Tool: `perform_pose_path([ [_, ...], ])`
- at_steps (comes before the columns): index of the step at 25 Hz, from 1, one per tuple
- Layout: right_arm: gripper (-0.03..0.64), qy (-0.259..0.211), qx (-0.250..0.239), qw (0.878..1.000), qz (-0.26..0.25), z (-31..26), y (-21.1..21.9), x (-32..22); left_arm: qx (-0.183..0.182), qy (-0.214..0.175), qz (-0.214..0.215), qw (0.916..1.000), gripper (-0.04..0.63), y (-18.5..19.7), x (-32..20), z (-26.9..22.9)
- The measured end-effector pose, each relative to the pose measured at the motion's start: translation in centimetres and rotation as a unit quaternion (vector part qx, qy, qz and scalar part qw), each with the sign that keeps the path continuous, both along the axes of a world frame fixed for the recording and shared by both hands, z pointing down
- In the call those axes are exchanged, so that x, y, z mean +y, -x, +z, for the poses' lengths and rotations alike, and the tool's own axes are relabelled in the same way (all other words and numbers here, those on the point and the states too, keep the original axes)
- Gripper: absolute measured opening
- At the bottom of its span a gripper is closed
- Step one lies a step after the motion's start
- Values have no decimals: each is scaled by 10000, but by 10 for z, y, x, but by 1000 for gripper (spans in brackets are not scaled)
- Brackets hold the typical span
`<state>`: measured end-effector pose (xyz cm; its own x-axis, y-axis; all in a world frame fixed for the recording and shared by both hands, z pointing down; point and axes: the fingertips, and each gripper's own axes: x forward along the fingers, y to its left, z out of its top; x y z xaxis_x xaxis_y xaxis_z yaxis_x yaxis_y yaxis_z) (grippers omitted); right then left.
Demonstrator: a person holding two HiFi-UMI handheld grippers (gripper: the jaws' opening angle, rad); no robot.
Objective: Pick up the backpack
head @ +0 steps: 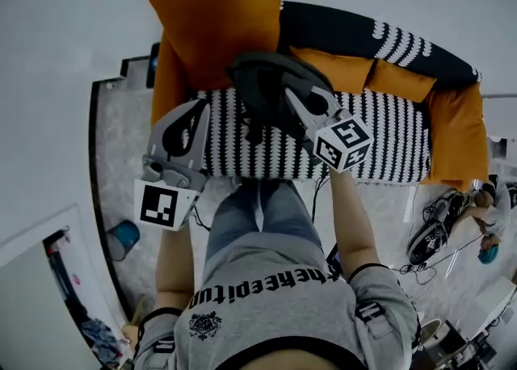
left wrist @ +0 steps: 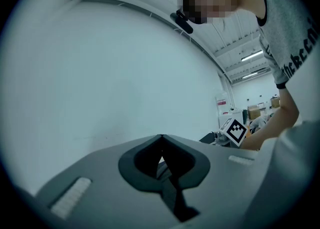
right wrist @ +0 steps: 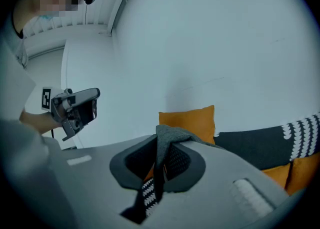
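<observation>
The dark grey backpack (head: 260, 92) hangs above the striped sofa seat (head: 388, 146), in front of a big orange cushion (head: 214, 21). My right gripper (head: 286, 90) reaches up and left to the backpack's top and is shut on its grey strap (right wrist: 170, 136), which drapes over the jaws in the right gripper view. My left gripper (head: 196, 111) is held left of the backpack, apart from it, with its jaws together and nothing between them (left wrist: 161, 138). The backpack's lower part is hidden behind the right gripper.
The sofa has a black and white striped cover and more orange cushions (head: 460, 134) at the right end. Shoes and cables (head: 432, 231) lie on the floor at the right. A blue object (head: 125, 239) sits on the floor at the left. A white wall stands behind the sofa.
</observation>
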<state>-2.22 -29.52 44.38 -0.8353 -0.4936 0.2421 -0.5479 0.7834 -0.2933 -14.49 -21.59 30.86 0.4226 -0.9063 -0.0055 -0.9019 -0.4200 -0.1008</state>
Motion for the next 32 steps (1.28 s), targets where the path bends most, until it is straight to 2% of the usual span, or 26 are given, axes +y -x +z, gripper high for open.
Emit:
perform_pose_path([
  [9,28,-454,277,9967,610,-38,-36,8,6,-229,166,9996,15,1,12,-18],
  [20,28,-902,276,9877,1249,-91,-70,32,-99,-420,496,9978,15,-10,17,-40],
  [26,28,-1128,261,9821,1488,-118,-77,54,-50,-560,660,9962,15,-13,25,-52],
  [32,28,-1350,306,9761,1677,-139,-79,73,12,-538,726,9959,14,-12,26,-59],
])
